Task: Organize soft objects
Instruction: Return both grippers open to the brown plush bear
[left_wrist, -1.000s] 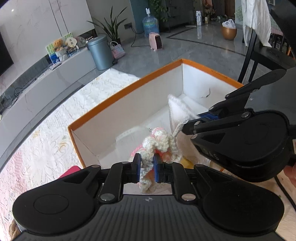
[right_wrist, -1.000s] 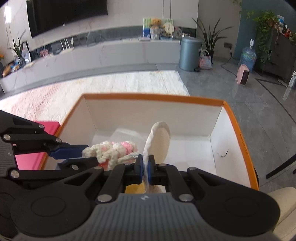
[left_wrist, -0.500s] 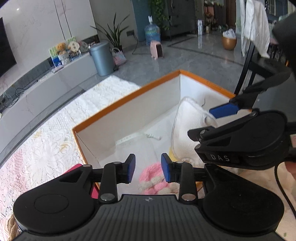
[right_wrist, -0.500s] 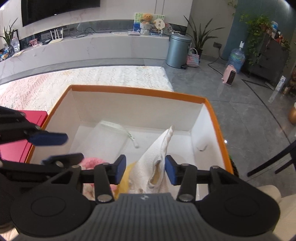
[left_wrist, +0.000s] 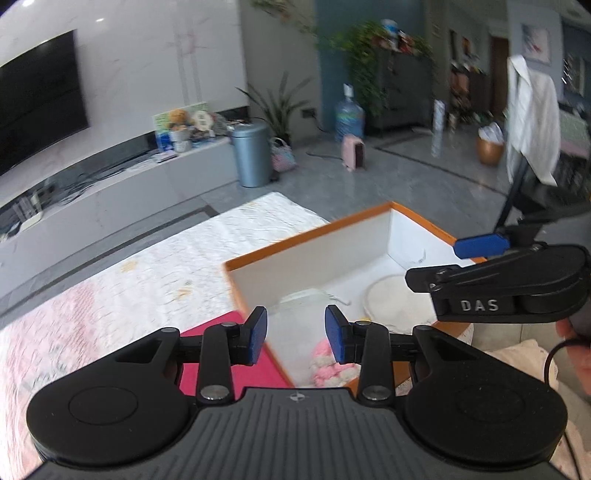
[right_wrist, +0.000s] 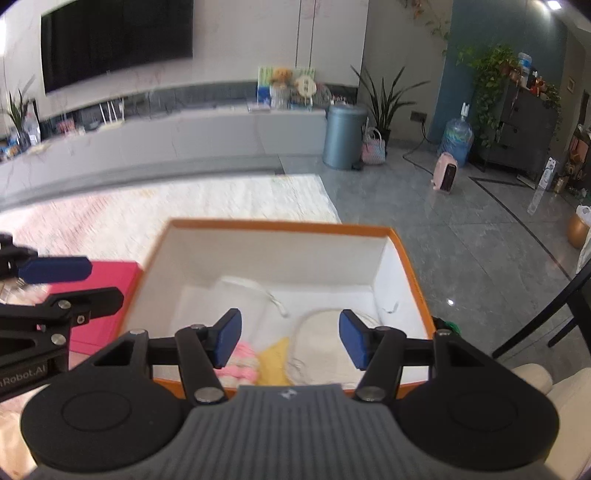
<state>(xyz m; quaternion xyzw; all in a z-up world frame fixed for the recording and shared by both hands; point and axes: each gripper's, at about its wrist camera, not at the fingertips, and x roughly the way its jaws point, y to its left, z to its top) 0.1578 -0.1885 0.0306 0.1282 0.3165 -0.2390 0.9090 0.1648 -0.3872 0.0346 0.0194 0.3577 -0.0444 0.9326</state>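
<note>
The pink knitted toy (right_wrist: 242, 363) is partly hidden behind the right gripper's body, and the yellow item (right_wrist: 274, 360) beside it shows too little to identify. The rug (left_wrist: 110, 280) and the shelf clutter (right_wrist: 288, 86) are blurred. A hand (left_wrist: 578, 347) is cut off by the picture's edge.

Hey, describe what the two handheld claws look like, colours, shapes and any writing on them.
Both match: the left claw and right claw have black linkage arms with silver pivot pins, blue pads, two round black discs and a ribbed grey body. In the left wrist view the right claw's side reads "DAS", with a black cable trailing behind.
</note>
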